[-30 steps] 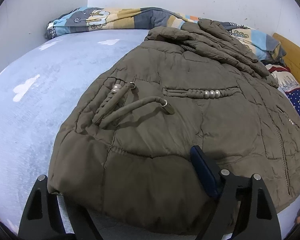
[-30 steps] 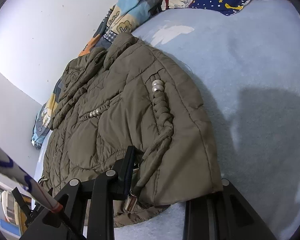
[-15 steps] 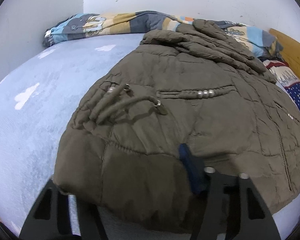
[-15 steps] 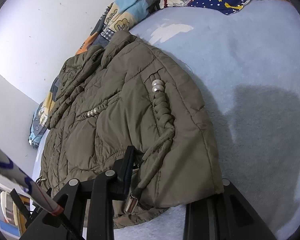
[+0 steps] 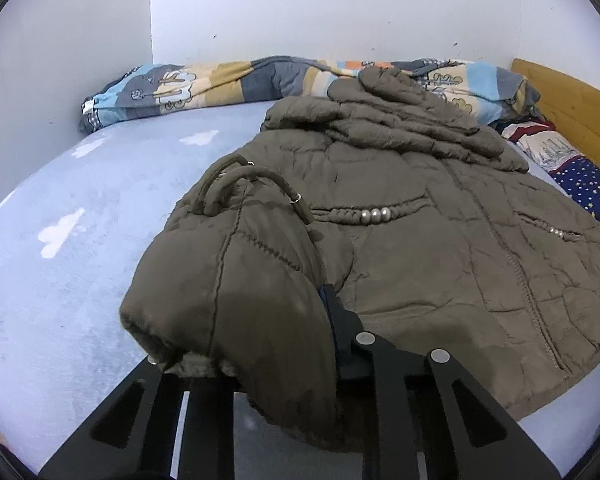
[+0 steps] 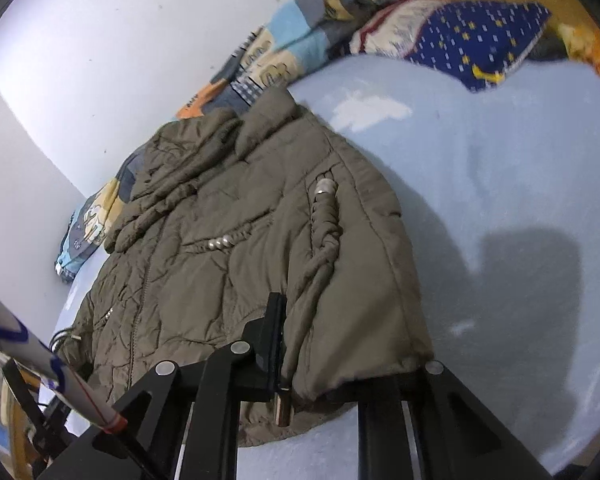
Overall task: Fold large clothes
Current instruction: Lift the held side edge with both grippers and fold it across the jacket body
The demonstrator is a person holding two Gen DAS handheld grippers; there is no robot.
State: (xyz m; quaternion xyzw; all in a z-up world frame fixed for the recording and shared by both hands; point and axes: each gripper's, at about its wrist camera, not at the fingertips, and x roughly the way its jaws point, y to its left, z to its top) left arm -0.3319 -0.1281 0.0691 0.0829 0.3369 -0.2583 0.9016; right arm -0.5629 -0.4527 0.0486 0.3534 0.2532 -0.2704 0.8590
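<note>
No readable brand or writing anywhere. Your coat [image 5: 440, 240] is olive-brown, quilted & puffy, w/ braided cords and silver beads at the pockets; it lies flat on the pale blue fleecy bed sheet [image 5: 80, 240], collar toward the striped cartoon blanket [image 5: 228, 80] by the wall. Your left gripper [image 5: 252, 344] has just been closing and now pinches the hem corner, bunched & raised. Your right gripper [image 6: 352, 364] has just been closing too, clamped on the other hem corner beside a cord w/ metal tip.
</note>
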